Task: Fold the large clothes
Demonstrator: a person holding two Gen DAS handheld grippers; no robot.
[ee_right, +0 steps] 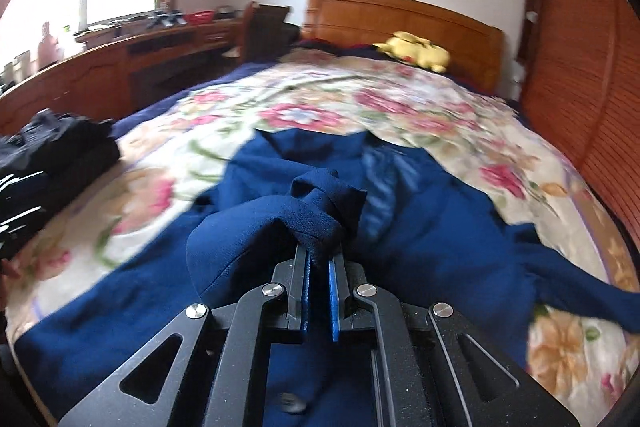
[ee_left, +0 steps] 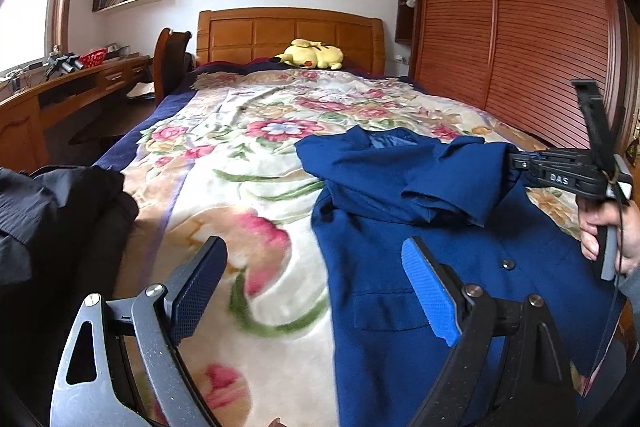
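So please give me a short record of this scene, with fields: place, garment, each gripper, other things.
place: bed with a floral blanket
garment: blue jacket, spread on the blanket, not yet folded
right gripper: shut on a jacket sleeve, lifting it
left gripper: open, nothing between its fingers
other things: black clothes at the blanket's left edge; yellow plush toy by the headboard

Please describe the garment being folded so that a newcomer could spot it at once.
Start at the wooden-headboard bed with its floral blanket. On the near half lies a deep blue buttoned jacket, one sleeve pinched in the right gripper. Unlike the black clothes pile beside it, it is spread out and plain blue.
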